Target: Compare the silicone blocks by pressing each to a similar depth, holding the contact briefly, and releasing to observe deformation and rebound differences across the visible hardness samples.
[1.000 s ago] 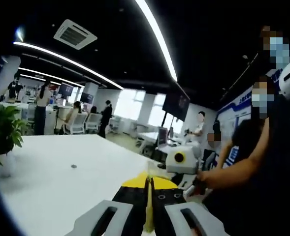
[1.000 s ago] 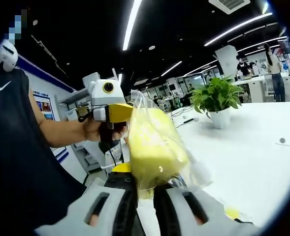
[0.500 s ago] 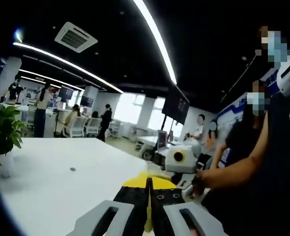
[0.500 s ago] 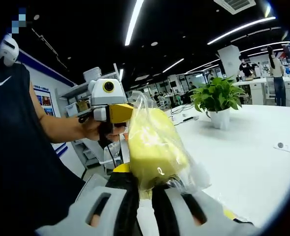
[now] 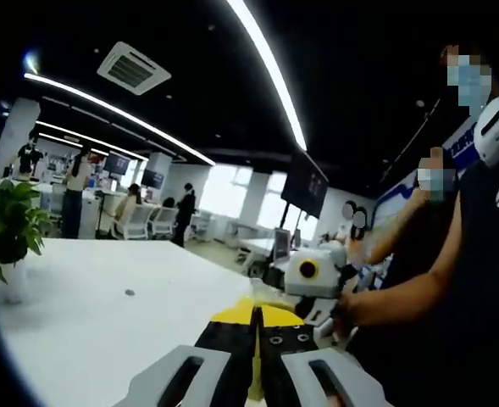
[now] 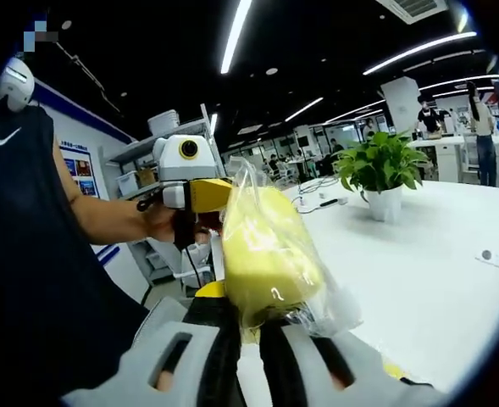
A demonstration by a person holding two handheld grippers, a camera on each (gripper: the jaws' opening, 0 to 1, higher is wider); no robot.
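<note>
Both of your grippers are raised above the white table (image 6: 418,271), near its edge. Your right gripper (image 6: 247,335) is clenched on the bottom of a clear bag (image 6: 274,254) holding a yellow silicone block (image 6: 262,254), which stands up between its jaws with your left gripper (image 6: 190,182) just behind it. In the left gripper view, your left gripper (image 5: 255,356) has its jaws pressed together on a thin yellow edge (image 5: 254,377), with the right gripper (image 5: 315,275) just beyond.
</note>
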